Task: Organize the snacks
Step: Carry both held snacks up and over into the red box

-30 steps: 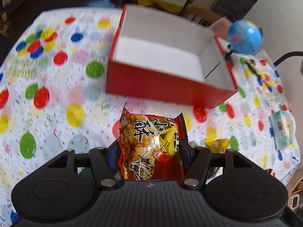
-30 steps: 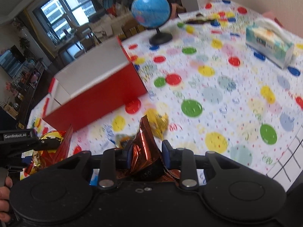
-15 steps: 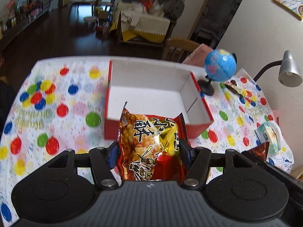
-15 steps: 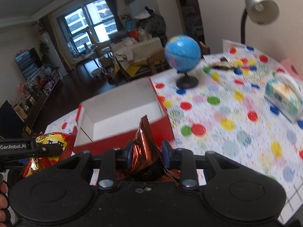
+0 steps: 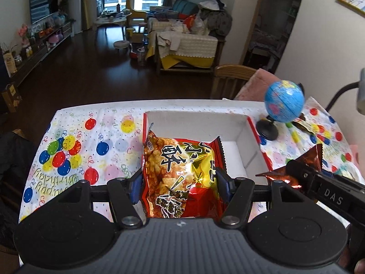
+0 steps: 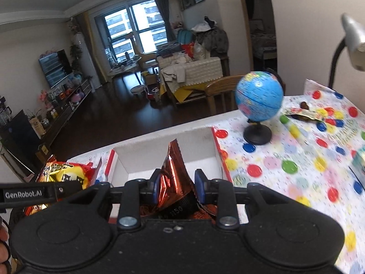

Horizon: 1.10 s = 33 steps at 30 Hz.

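Both claws have risen since the earlier frame; I now look down over the red box (image 5: 255, 146). Left claw (image 5: 180, 182) grips the rice-snack bag (image 5: 180, 173); right claw (image 6: 176, 182) pinches the copper foil packet (image 6: 174, 173), both above the surface (image 5: 95, 137).

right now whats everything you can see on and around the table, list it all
box: 1, red outside and white inside, open, mid table
crisp bag: 1, red and gold, in the left gripper
foil packet: 1, copper-red, in the right gripper
globe: 1, blue on a black stand, right of the box
wrappers: a few, mixed colours, behind the globe
tissue pack: 1, teal and white, table's right edge
tablecloth: 1, white with balloons
lamp: 1, grey, far right
chair: 1, wooden, behind the table
left gripper: shut on the crisp bag
right gripper: shut on the foil packet
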Available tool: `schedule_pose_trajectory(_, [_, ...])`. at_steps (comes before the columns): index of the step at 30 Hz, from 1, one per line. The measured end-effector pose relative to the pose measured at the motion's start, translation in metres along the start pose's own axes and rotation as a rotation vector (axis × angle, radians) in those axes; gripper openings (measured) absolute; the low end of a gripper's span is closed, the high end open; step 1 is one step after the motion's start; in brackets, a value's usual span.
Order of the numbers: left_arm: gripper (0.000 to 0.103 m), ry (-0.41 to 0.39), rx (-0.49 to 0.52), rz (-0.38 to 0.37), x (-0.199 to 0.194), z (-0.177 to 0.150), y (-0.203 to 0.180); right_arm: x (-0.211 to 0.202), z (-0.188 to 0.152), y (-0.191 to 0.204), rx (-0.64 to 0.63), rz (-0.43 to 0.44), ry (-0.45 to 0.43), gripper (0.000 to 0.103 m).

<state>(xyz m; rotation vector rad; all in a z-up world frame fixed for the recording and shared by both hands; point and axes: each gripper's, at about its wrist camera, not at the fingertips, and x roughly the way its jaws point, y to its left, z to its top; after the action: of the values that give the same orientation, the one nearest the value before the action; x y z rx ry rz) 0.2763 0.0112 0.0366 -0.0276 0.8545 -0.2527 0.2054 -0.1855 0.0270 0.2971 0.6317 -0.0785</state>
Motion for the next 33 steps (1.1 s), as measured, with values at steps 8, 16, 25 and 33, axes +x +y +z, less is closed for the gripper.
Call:
schedule_pose_trajectory(8, [0.063, 0.037, -0.006, 0.068, 0.057, 0.02, -0.009, 0.055, 0.019, -0.005, -0.036, 0.025, 0.049, 0.03])
schedule_pose_trajectory(16, [0.063, 0.111, -0.002, 0.14, 0.12, 0.024, -0.013, 0.108, 0.016, -0.005, -0.072, 0.041, 0.151, 0.03])
schedule_pose_trajectory(25, [0.063, 0.189, 0.019, 0.173, 0.171, 0.018, -0.014, 0.139, 0.004, -0.002, -0.107, 0.045, 0.231, 0.03])
schedule_pose_trajectory(33, [0.064, 0.241, 0.038, 0.183, 0.196, 0.01, -0.016, 0.153, -0.005, -0.004, -0.112, 0.047, 0.266, 0.033])
